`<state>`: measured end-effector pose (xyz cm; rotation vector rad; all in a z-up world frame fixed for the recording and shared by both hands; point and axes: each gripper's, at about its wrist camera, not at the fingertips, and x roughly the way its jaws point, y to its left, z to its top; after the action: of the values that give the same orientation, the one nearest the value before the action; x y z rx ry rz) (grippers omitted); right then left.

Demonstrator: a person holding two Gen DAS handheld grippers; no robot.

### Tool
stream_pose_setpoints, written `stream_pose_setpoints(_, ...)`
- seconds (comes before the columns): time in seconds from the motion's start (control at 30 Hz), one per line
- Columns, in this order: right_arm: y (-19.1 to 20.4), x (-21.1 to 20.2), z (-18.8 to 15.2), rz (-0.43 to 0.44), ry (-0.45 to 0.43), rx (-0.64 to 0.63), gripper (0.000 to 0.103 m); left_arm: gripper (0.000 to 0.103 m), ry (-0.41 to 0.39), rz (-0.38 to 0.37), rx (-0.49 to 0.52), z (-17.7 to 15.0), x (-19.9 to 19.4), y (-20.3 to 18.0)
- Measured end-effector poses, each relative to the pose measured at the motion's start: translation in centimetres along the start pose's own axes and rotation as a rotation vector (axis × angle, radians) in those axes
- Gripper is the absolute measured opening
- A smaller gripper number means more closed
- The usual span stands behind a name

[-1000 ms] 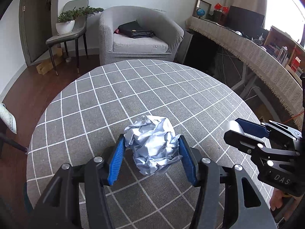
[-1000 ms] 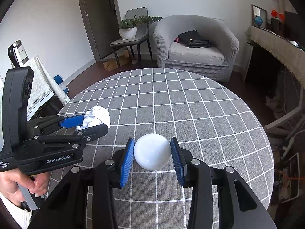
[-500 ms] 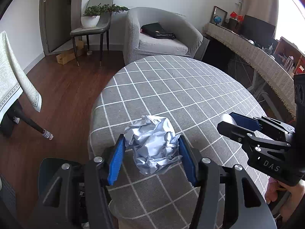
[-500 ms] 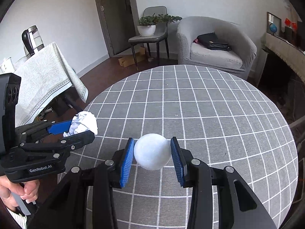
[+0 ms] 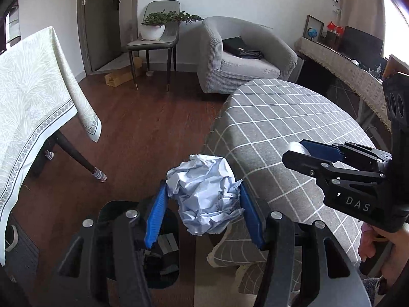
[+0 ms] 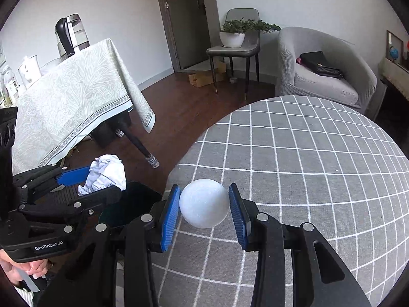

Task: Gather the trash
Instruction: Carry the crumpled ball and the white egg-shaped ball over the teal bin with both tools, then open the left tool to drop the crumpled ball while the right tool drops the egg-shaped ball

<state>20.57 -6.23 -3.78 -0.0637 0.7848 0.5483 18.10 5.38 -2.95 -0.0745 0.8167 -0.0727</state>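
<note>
Clamping the paper wad (image 5: 204, 194) in my left gripper (image 5: 202, 217) and the white ball (image 6: 203, 206) in the right gripper (image 6: 204, 213), I judged each needed centring over the bin (image 5: 163, 250). Only then should the fingers let go.

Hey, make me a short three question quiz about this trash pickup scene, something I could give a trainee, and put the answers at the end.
1. True or false: the left gripper is shut on a crumpled paper ball.
2. What does the right gripper hold? A) a cup B) a white foam ball C) nothing
3. Fill in: below the left gripper, on the floor beside the checked round table, stands a black ____.

Key
1. True
2. B
3. bin
</note>
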Motion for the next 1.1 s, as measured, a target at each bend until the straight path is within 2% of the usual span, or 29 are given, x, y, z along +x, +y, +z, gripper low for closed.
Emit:
stream_pose_setpoints(0.2, 4.1, 2.8, 0.9, 0.046, 0.025, -0.047, 0.039, 0.058, 0.015, 0.047, -0.028, -1.0, 0.4, 4.6)
stream_pose_setpoints(0.57, 9.3, 7.5, 2.0, 0.114, 0.076, -0.104, 0.039, 0.058, 0.096, 0.057, -0.128, -3.4, 2.8, 11.9)
stream_pose_setpoints(1.1, 13.9, 11.2, 2.0, 0.194, 0.148, -0.161, 0.039, 0.059, 0.251, 0.068, -0.136, -7.5, 7.3, 15.7)
